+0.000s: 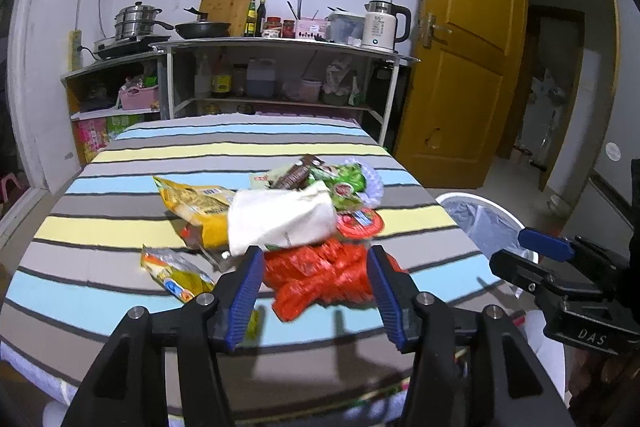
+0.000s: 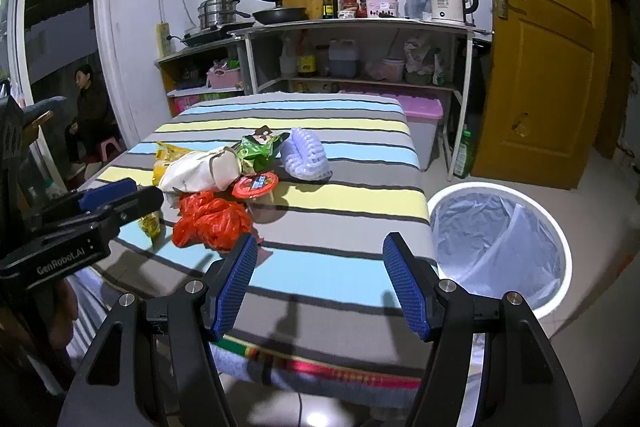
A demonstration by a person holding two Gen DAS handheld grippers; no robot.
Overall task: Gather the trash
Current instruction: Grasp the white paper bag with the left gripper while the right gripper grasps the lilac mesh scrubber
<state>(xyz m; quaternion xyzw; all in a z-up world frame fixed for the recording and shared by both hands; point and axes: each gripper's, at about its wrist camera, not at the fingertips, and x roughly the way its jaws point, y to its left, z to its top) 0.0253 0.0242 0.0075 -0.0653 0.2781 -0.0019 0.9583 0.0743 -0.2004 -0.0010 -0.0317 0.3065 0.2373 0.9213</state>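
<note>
Left wrist: left gripper (image 1: 314, 259) fingers wide, straddling the red plastic bag (image 1: 320, 277) at the near edge of the trash pile on the striped worktop (image 1: 120, 227). Contact unclear.

Right wrist: right gripper (image 2: 320, 247) fingers wide, holding nothing, over bare worktop; lined bin (image 2: 500, 239) on the floor right of it.

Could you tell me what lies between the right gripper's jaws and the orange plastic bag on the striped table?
Only bare striped tablecloth, as the right wrist view shows. The right gripper hangs open just short of the orange plastic bag, touching nothing.
</note>
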